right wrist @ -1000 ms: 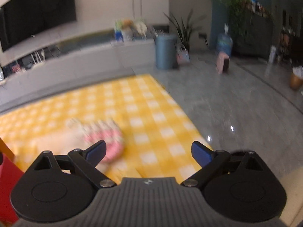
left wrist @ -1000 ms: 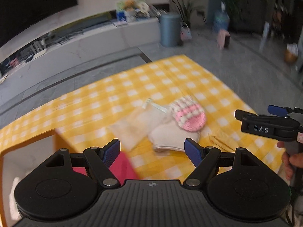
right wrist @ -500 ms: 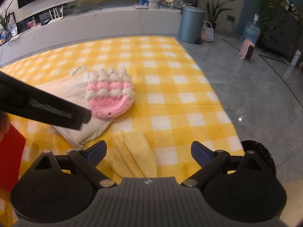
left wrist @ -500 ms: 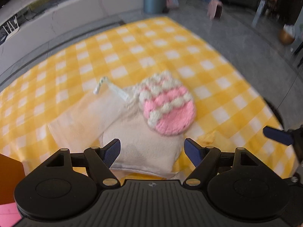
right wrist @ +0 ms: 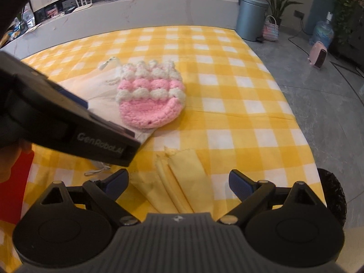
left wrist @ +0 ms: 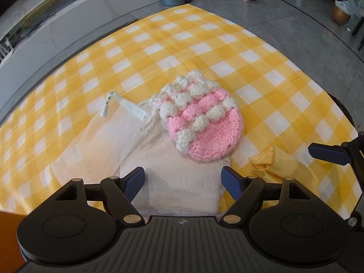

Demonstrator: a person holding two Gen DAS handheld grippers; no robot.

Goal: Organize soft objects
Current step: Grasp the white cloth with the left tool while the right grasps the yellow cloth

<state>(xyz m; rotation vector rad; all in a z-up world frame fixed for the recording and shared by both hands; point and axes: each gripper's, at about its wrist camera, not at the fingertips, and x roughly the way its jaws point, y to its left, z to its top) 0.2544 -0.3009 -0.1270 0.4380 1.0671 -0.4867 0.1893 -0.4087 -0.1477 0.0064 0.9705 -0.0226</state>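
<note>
Left wrist view: left claw [left wrist: 182,179] released, blue pads spread wide, nothing between them; it hangs over the near part of a cream towel [left wrist: 182,173] lying on the yellow-checked tabletop [left wrist: 261,68]. Pink-and-white crocheted pouch [left wrist: 200,122] sits on the towel's far right corner, drawstring trailing to the left. Pale cloth bag [left wrist: 95,141] with a white tag lies left of the towel, partly under it. Folded yellow cloth [left wrist: 273,163] to the right, near the tabletop edge.

Right wrist view: right claw [right wrist: 179,180] also released, fingers apart, poised above the folded yellow cloth, not touching as far as can be seen. Left claw's black body crosses the left of this view, hiding much of the towel. Grey bin [right wrist: 251,17] stands on the floor beyond the far right corner.
</note>
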